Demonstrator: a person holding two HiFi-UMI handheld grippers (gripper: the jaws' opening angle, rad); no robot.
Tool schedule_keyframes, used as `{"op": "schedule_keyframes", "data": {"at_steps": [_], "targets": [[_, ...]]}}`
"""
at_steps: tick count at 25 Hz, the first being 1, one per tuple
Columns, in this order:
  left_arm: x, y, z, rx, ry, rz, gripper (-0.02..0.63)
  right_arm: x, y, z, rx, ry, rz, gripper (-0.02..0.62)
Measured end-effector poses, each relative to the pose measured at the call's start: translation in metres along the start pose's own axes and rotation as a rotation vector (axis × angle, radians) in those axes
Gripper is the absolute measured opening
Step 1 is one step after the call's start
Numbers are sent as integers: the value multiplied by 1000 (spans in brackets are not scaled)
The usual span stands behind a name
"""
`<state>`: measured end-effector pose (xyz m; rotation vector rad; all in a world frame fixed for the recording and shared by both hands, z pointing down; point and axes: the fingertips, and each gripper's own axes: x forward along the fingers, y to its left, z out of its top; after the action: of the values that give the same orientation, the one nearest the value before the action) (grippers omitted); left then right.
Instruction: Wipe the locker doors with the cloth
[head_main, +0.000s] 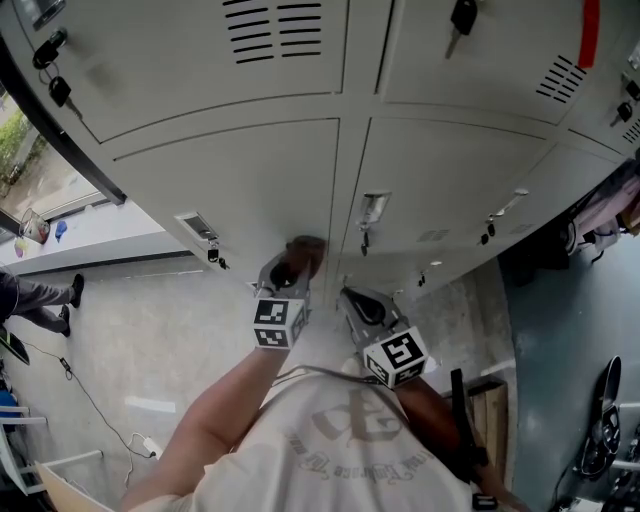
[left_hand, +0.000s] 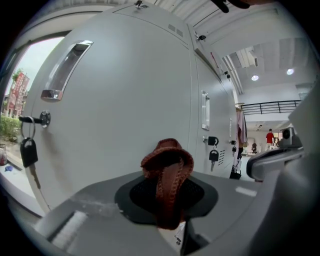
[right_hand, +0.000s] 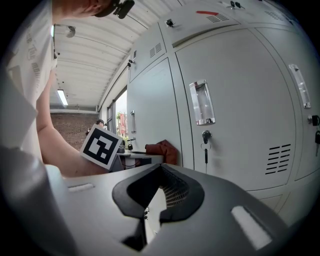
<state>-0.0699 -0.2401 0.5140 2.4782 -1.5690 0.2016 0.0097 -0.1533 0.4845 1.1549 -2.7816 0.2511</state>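
Note:
A bunched brown cloth (head_main: 306, 249) is clamped in my left gripper (head_main: 290, 268) and sits against a lower grey locker door (head_main: 250, 180), close to the seam between two doors. In the left gripper view the cloth (left_hand: 168, 162) sticks up from between the jaws of the left gripper (left_hand: 167, 195), right in front of the door (left_hand: 125, 100). My right gripper (head_main: 352, 297) hangs just to the right, near the neighbouring door (head_main: 450, 180), touching nothing. In the right gripper view the right gripper (right_hand: 160, 192) is shut and empty, and the cloth (right_hand: 162, 150) shows beyond it.
Recessed handles (head_main: 373, 208) and keys (head_main: 364, 243) hanging from locks stick out of the doors. A key (left_hand: 28, 152) dangles left of the cloth. Clothing (head_main: 603, 215) hangs at the right. A wooden pallet (head_main: 490, 400) lies on the floor. A person (head_main: 40, 298) stands at far left.

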Motion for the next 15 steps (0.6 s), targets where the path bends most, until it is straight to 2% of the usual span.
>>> {"op": "schedule_keyframes", "data": {"at_steps": [4, 10, 15], "targets": [[3, 8, -23, -72, 59, 14, 87, 0, -1, 1, -2, -1, -4, 8], [8, 11, -42, -88, 100, 5, 89, -2, -4, -1, 1, 2, -10, 8], [13, 14, -70, -141, 170, -5, 87, -3, -2, 0, -1, 4, -9, 8]]}}
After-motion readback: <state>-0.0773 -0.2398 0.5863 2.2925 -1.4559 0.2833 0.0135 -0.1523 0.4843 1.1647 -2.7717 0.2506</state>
